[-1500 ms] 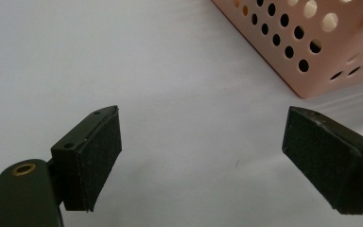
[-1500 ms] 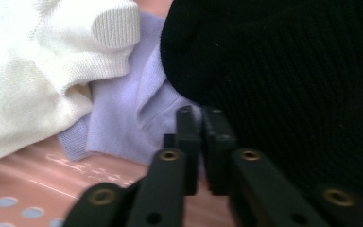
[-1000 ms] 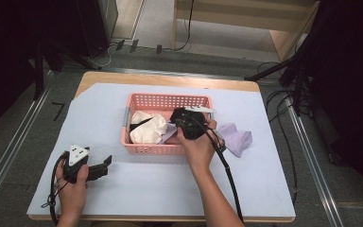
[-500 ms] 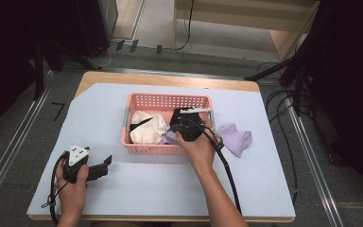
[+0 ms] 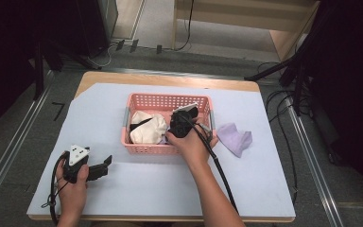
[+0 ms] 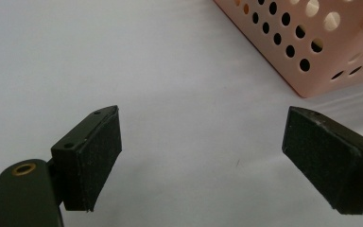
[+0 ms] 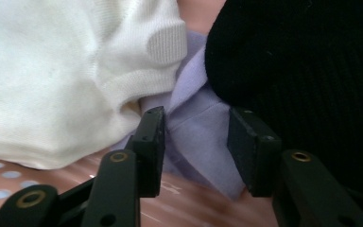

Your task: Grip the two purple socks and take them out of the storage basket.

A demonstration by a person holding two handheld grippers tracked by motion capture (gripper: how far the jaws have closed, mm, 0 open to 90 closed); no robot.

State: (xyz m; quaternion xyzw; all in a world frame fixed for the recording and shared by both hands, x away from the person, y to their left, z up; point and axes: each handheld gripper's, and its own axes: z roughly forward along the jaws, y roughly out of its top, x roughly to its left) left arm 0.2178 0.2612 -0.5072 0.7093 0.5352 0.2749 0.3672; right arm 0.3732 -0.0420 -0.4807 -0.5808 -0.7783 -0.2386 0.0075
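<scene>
A pink perforated basket (image 5: 165, 98) stands mid-table and holds a cream cloth (image 5: 147, 124), a lavender cloth (image 5: 162, 140) and a black cloth (image 7: 302, 61). My right gripper (image 5: 173, 134) reaches down inside the basket by its near wall. In the right gripper view its jaws (image 7: 196, 118) stand on either side of a raised fold of the lavender cloth (image 7: 198, 130), with the pads touching it. The cream cloth (image 7: 52, 71) lies to the left. My left gripper (image 5: 105, 165) rests on the table left of the basket, wide open (image 6: 201, 156) with nothing between the jaws.
A second lavender cloth (image 5: 235, 138) lies crumpled on the white table cover (image 5: 170, 189) just right of the basket. A corner of the basket (image 6: 312, 42) shows ahead of the left gripper. A black cable (image 5: 220, 170) trails from the right gripper along the forearm.
My right hand has moved left and down, deeper into the basket, and the jaws now stand around the lavender fold. The left hand and its gripper have stayed still.
</scene>
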